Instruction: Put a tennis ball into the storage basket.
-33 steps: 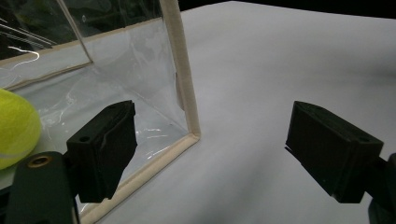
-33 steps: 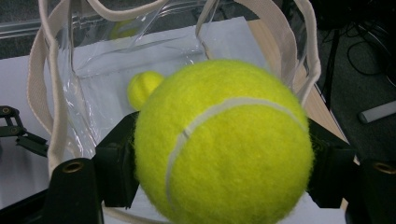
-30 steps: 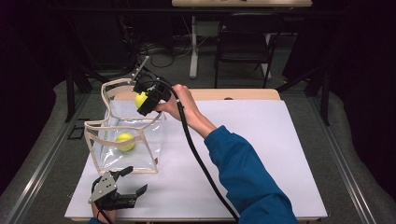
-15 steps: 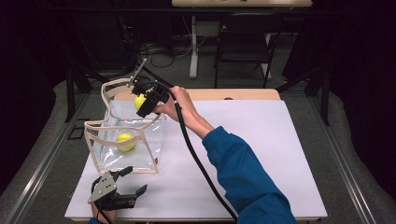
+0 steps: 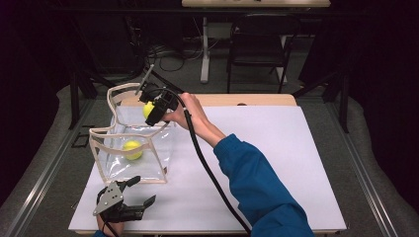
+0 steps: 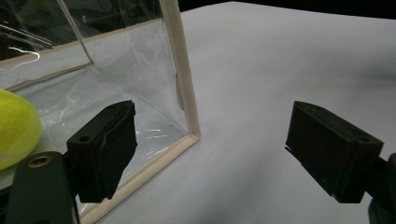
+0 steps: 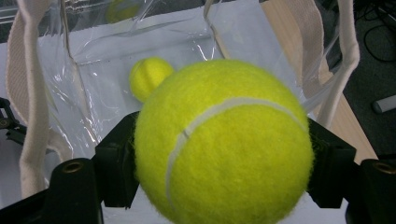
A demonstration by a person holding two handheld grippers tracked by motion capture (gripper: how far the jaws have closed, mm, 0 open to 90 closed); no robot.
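Presently the held tennis ball (image 7: 224,140) sits clamped between the fingers (image 7: 116,163) of the right gripper (image 5: 157,109), one pad on each flank, the white seam running across the face toward the camera. It hangs above the open mouth of the clear bag (image 5: 129,148), with nothing under it but the bag's interior.

Judged on appearance, the ball is light, felt-covered and springy; the nap should give the pads good purchase, and a hold across the widest part, as now, looks the soundest. A hold off the middle could let it squirt out. It would likely bounce if let go from high above the bag floor.

Beyond and below the fingers, a second tennis ball (image 5: 132,149) lies on the bottom of the bag. The bag has thin transparent walls and cream fabric trim; the walls look limp and crinkled, and its looped handles (image 7: 28,84) stand up either side of the held ball in the right gripper view.

Nearer the person, the left gripper (image 5: 126,205) rests low over the bench (image 5: 276,163), fingers well apart and holding nothing, with the bag's near corner seam (image 6: 184,93) just ahead between them.
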